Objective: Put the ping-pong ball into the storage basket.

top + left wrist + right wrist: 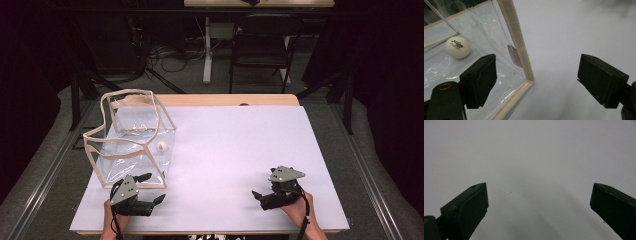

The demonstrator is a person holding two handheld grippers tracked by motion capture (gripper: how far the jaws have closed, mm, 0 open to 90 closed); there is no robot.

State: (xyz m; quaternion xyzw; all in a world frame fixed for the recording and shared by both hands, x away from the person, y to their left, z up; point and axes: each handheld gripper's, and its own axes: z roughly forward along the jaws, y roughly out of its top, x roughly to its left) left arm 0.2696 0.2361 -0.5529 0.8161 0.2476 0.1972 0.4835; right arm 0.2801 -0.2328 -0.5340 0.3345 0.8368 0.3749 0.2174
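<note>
A clear plastic bag with beige trim stands open at the table's left, and a white ping-pong ball lies inside it near its right wall. My left gripper is open just in front of the bag's near right corner. In the left gripper view its jaws straddle the bag's beige corner seam without touching it, and the ball shows through the plastic beyond the left jaw. My right gripper is open and empty low over the table's near right. The right gripper has bare white table between its jaws.
The white table top stretches between the two grippers and out to the right edge. A wooden strip runs along the far edge. Behind the table stand a black chair and a white table leg, with cables on the floor.
</note>
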